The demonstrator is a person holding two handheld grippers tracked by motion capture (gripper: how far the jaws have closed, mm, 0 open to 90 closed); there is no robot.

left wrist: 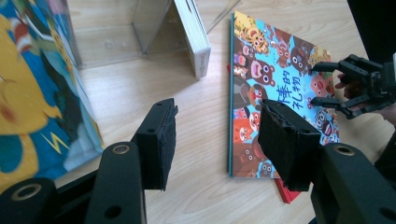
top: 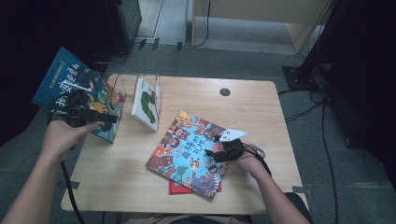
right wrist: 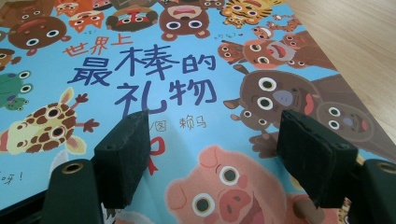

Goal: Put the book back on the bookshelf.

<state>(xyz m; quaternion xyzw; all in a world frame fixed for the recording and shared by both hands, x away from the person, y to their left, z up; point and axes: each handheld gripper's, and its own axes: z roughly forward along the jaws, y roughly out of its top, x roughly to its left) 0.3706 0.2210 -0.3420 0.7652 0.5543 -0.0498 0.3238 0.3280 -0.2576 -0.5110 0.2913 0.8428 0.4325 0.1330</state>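
Landmark: animal book (top: 189, 151), lying flat on table (top: 261, 112) atop red book (top: 177, 188). R gripper (top: 219, 148) is hovering over its right edge, jaws spread, nothing between. L gripper (top: 95, 116) is sitting well left of it beside blue book (top: 70, 84), jaws apart, pinching nothing. White book (top: 145, 103) is leaning in clear stand just behind-left.
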